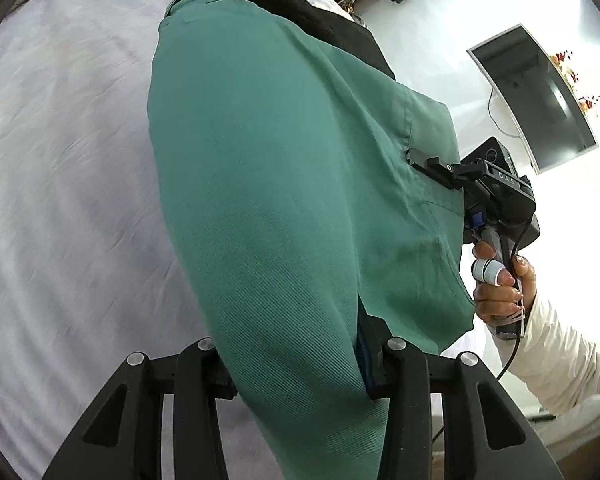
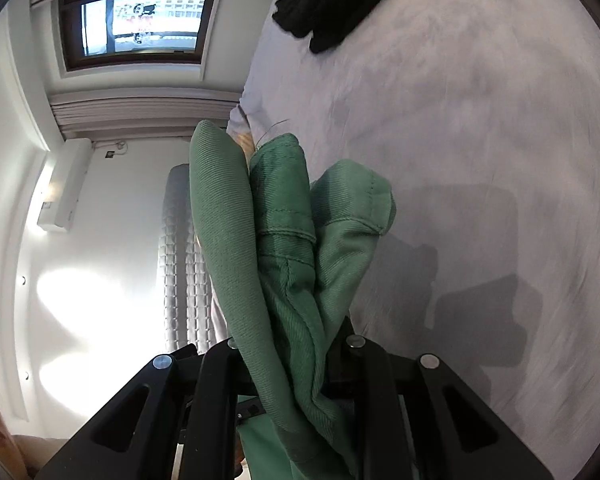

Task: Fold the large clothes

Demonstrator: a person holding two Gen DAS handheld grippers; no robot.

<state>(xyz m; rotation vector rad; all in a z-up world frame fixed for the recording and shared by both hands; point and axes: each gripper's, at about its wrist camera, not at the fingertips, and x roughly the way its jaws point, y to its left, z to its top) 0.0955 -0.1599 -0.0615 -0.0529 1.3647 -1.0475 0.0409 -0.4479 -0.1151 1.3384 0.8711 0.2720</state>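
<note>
Left wrist view: a pale grey bed sheet [image 1: 60, 168] fills the nine o'clock side. The left gripper [image 1: 300, 376] is clamped on a large green twill garment [image 1: 268, 184], whose long axis runs off toward twelve o'clock. At three o'clock the right gripper [image 1: 428, 164] pinches its far edge. A black garment [image 1: 300, 4] lies behind.

Right wrist view: the same bed; the right gripper [image 2: 300, 364] holds bunched green folds at narrow opening, with its fingertips buried in cloth.

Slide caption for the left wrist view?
Left gripper and right gripper both clamp the green garment above the grey bedsheet.
</note>
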